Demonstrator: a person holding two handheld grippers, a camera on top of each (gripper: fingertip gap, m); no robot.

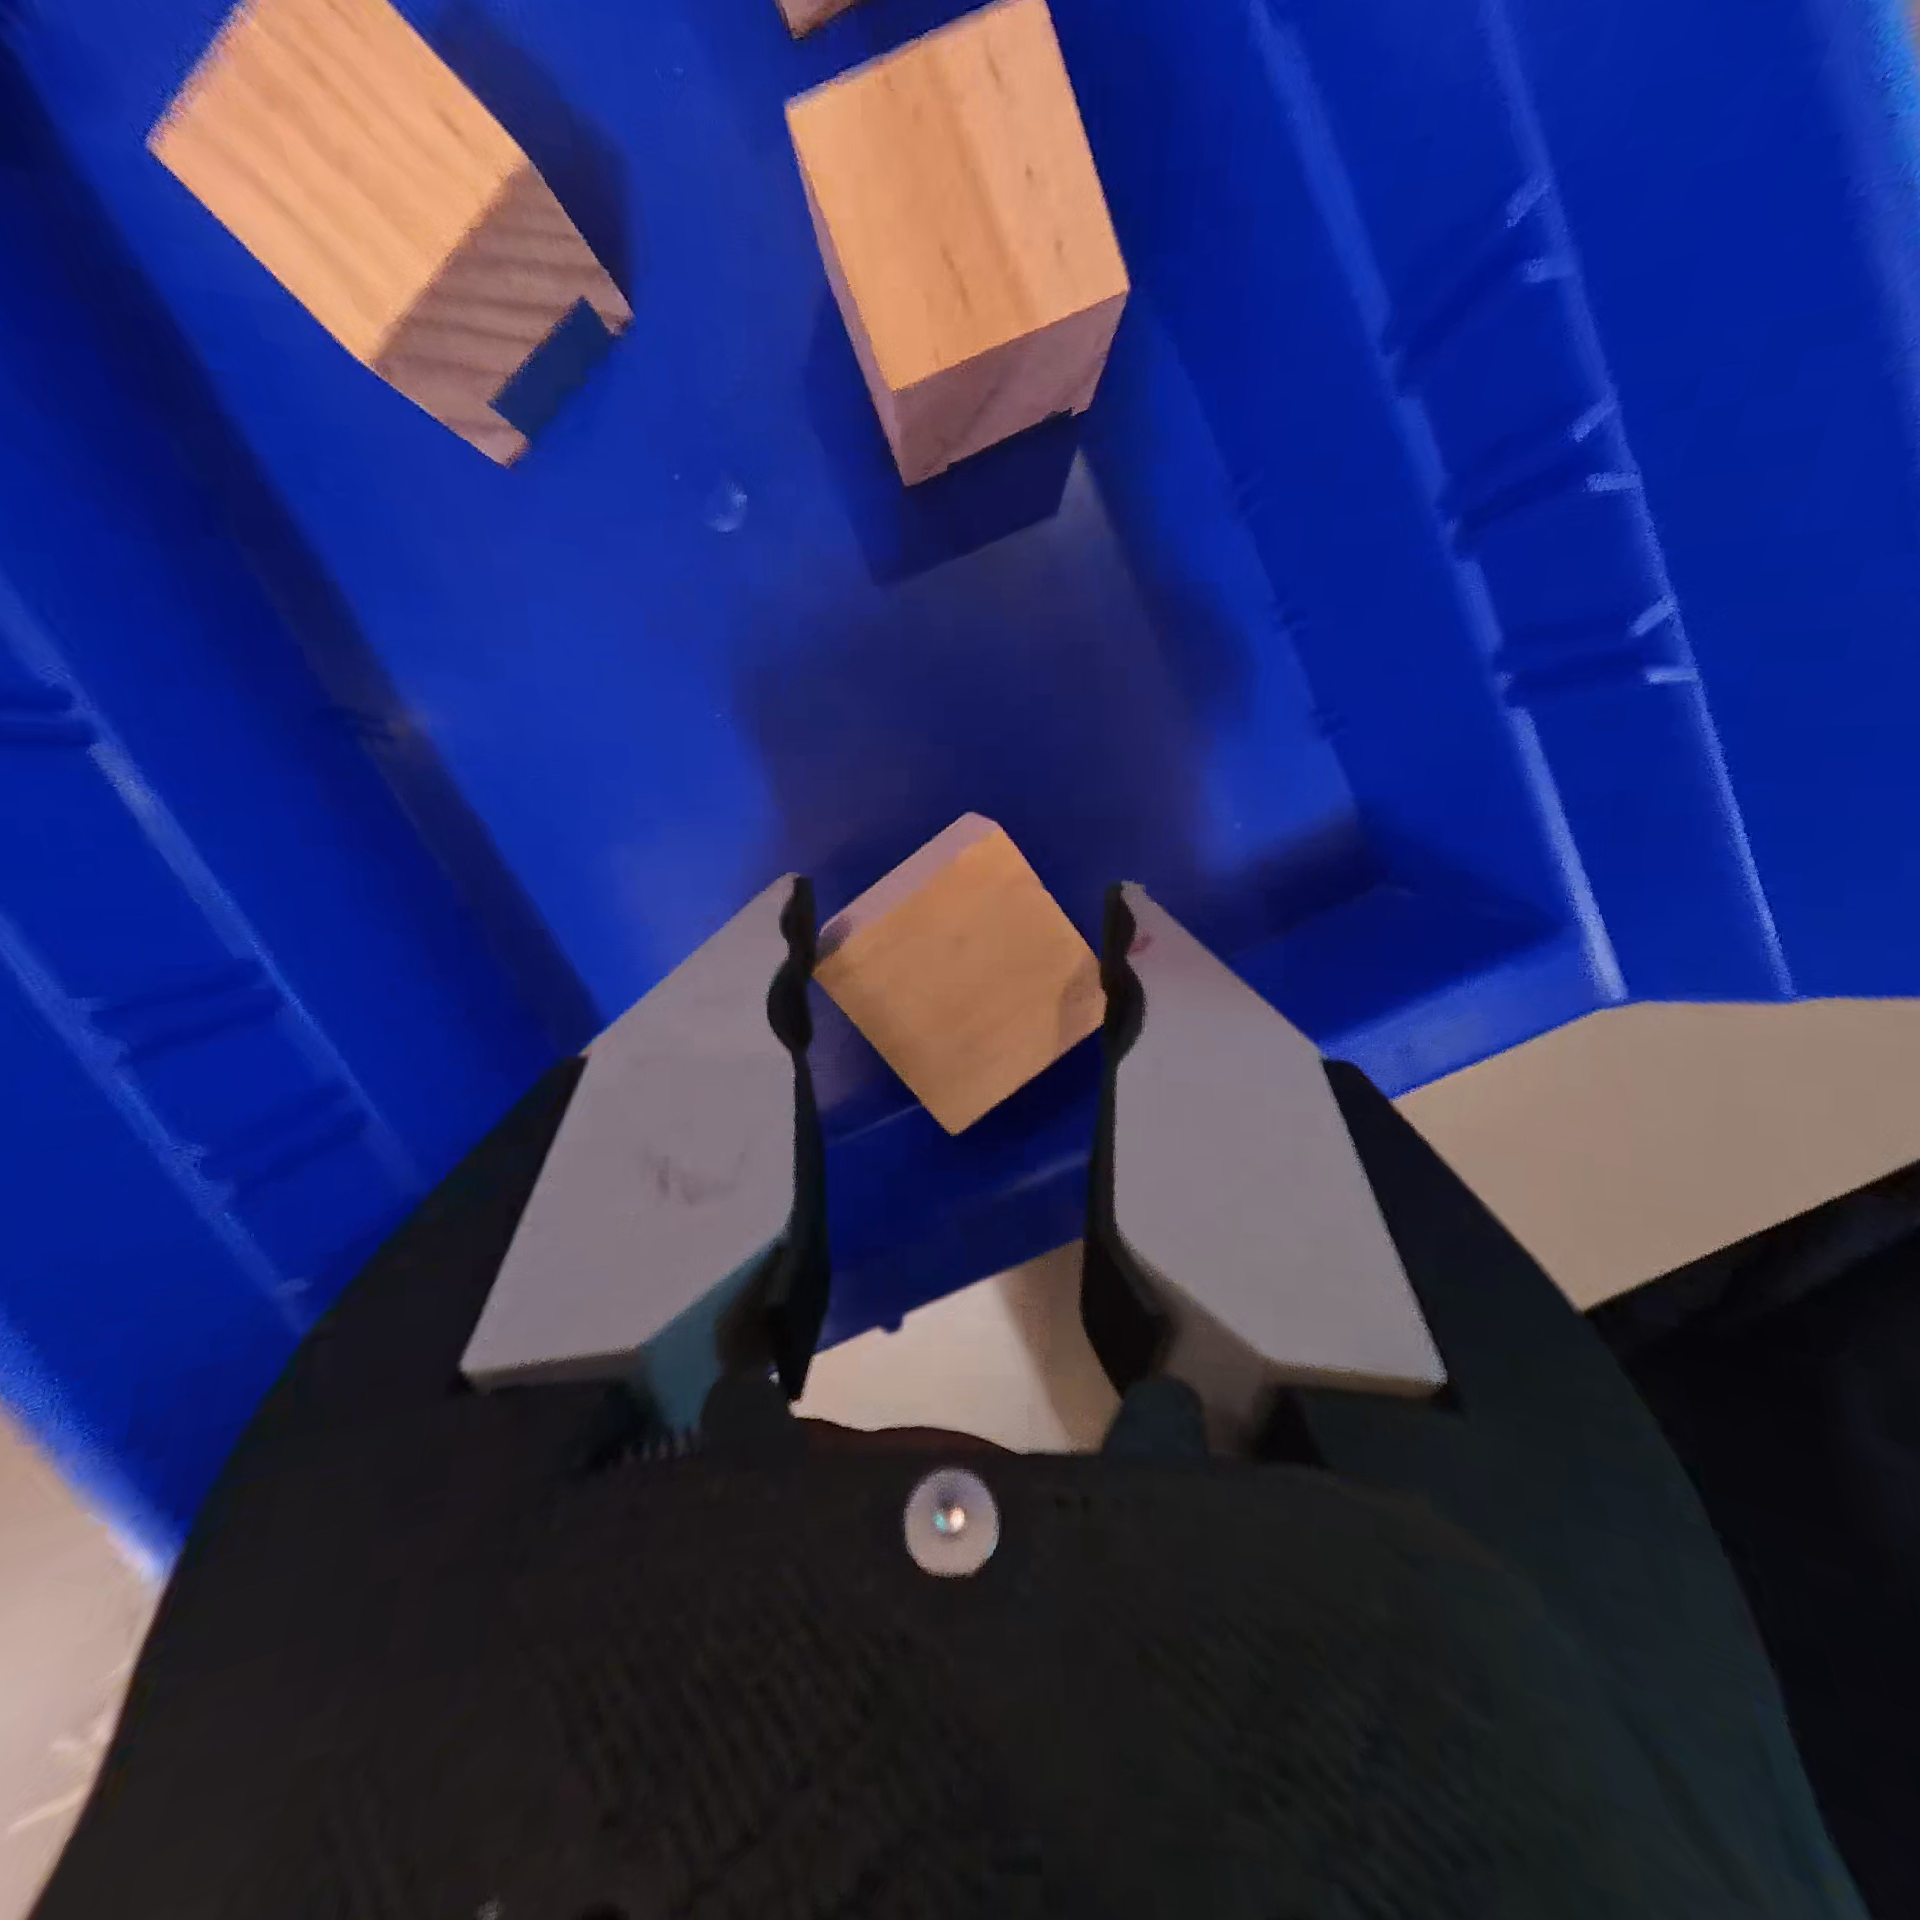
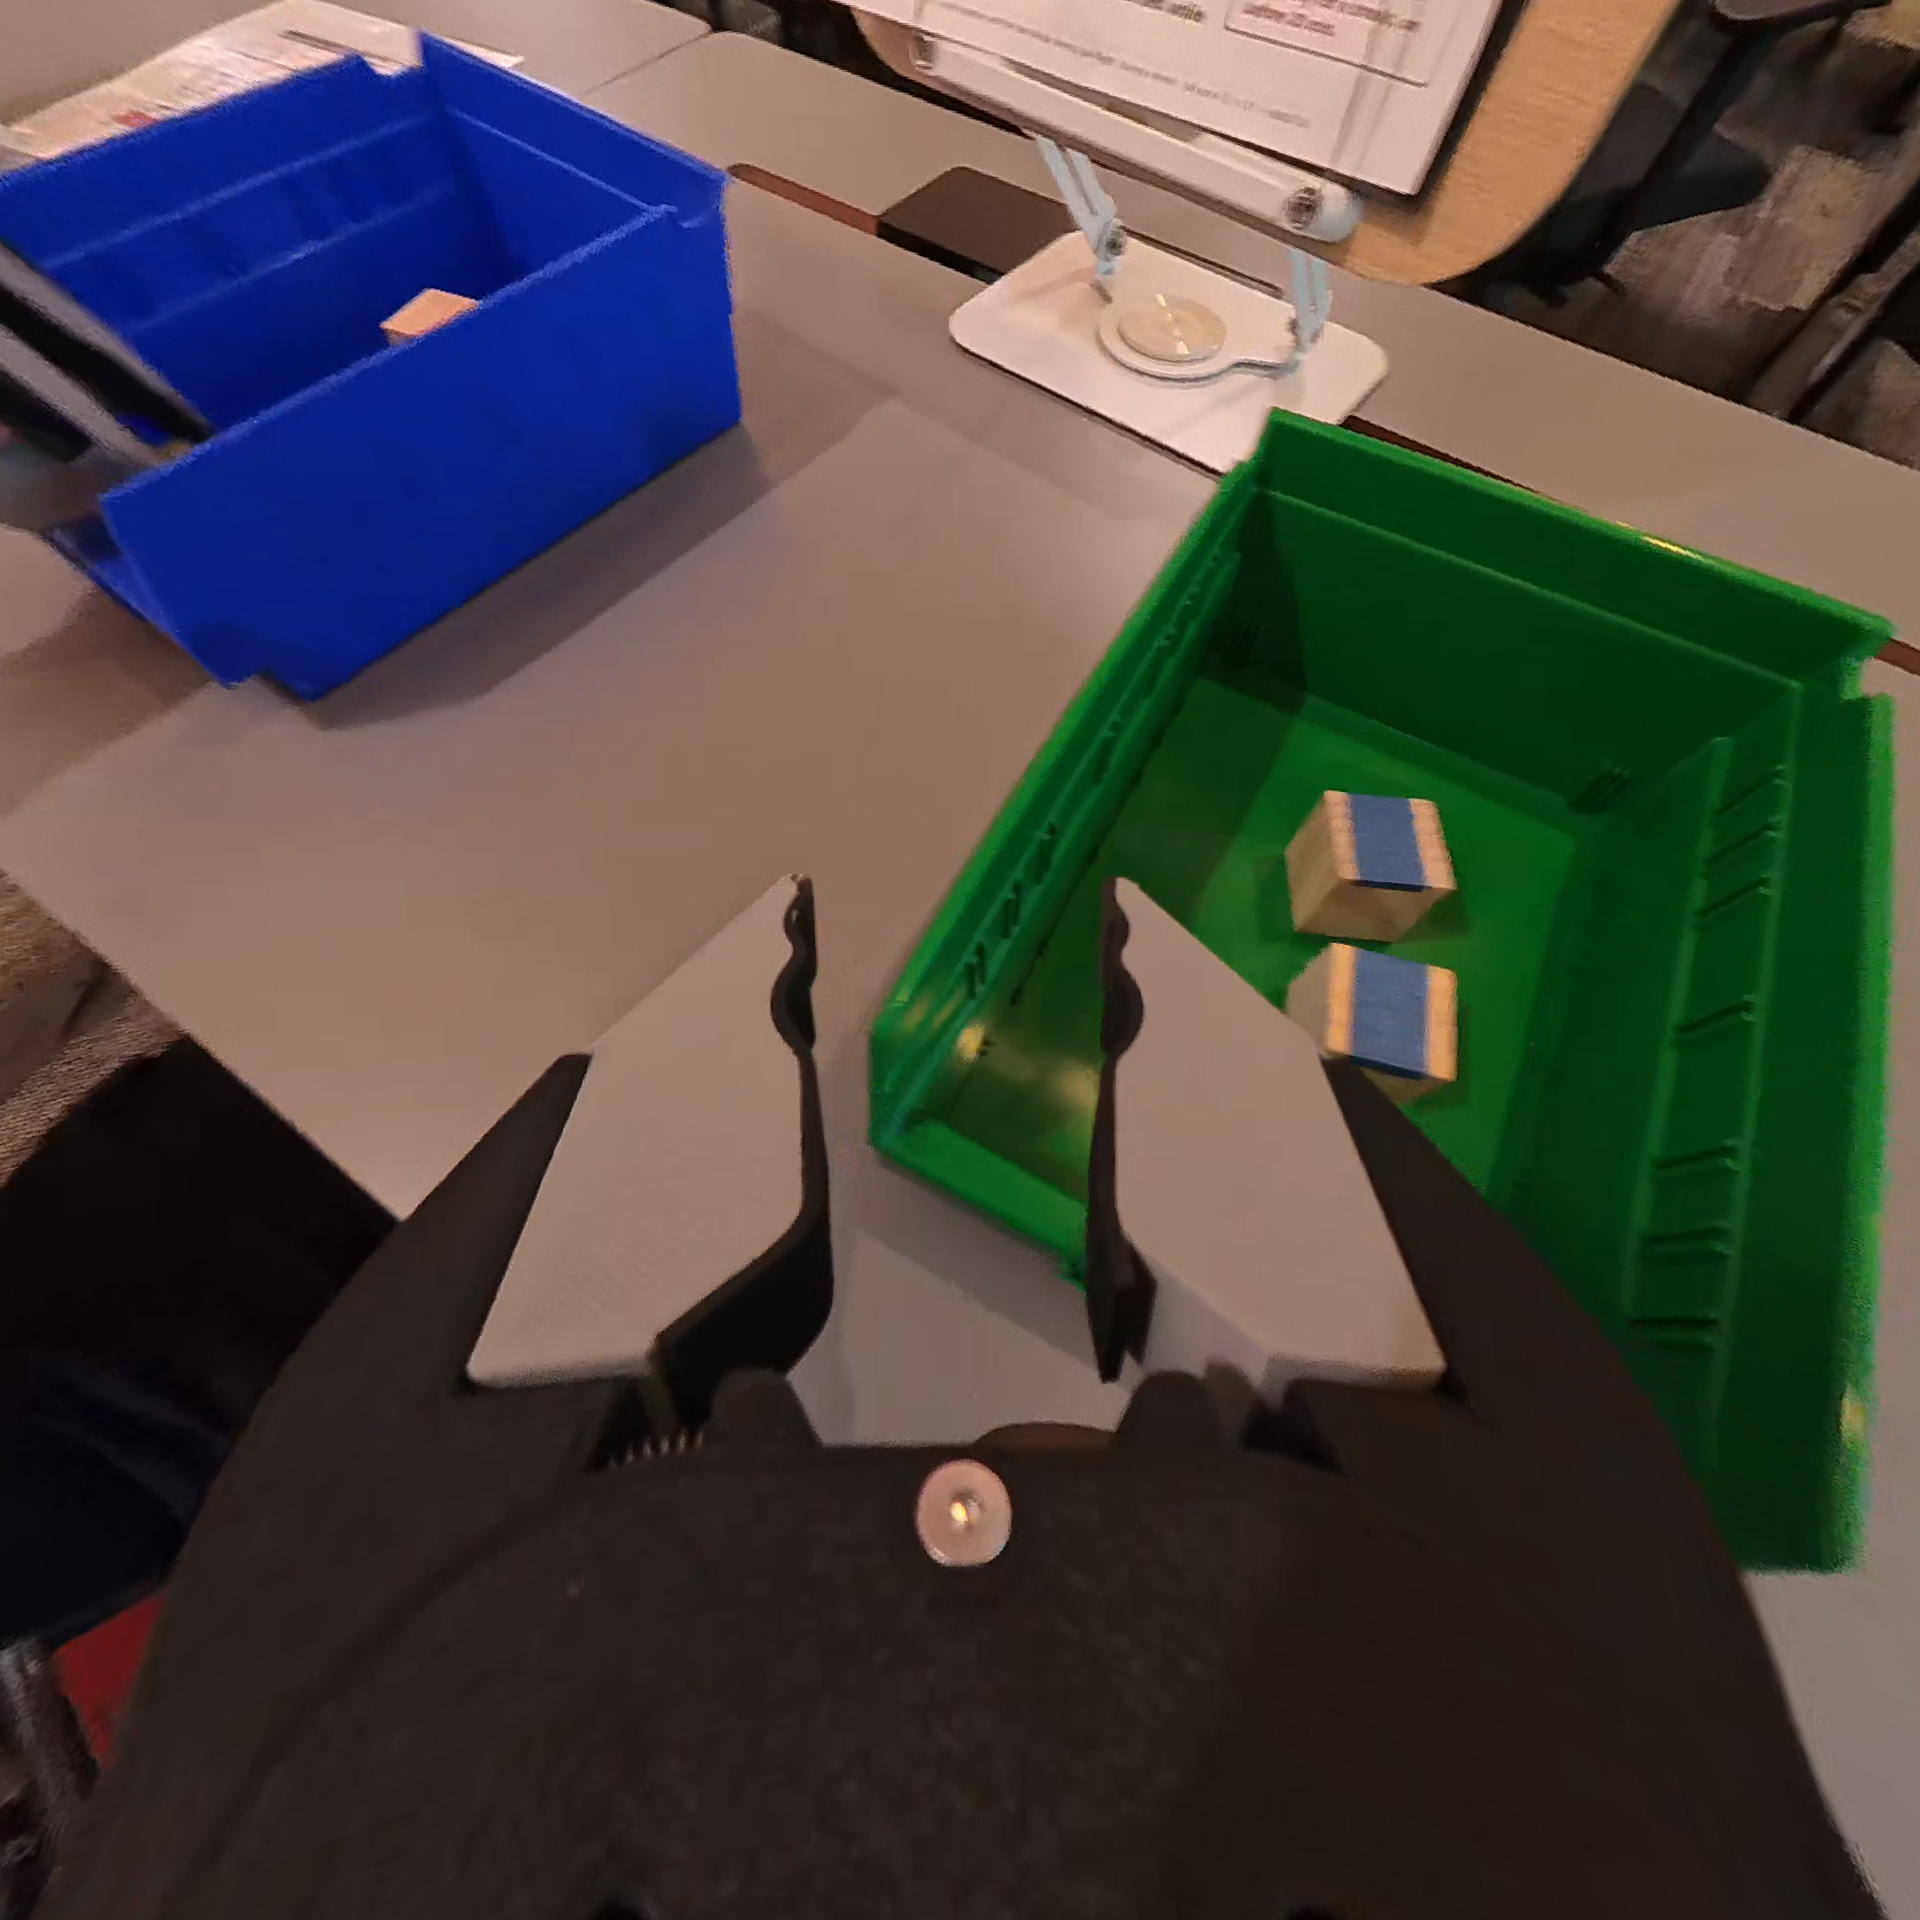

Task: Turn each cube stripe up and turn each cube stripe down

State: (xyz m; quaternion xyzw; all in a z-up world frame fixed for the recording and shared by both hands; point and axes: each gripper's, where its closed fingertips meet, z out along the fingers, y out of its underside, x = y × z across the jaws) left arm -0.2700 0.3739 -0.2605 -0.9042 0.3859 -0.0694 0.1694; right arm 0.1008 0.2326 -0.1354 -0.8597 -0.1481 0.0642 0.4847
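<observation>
My left gripper is over the front of the blue bin and holds a plain wooden cube cornerwise between its fingertips, both pads touching it. Two more wooden cubes lie on the bin floor beyond, no stripe on their upper faces. My right gripper is open and empty above the table, at the near left corner of the green bin. Two cubes lie in that bin with a blue stripe facing up. The blue bin stands far left.
The grey table runs between the two bins. A white stand holding a board sits behind the green bin. The left gripper's body shows at the blue bin's left end. A dark drop lies off the table's near edge.
</observation>
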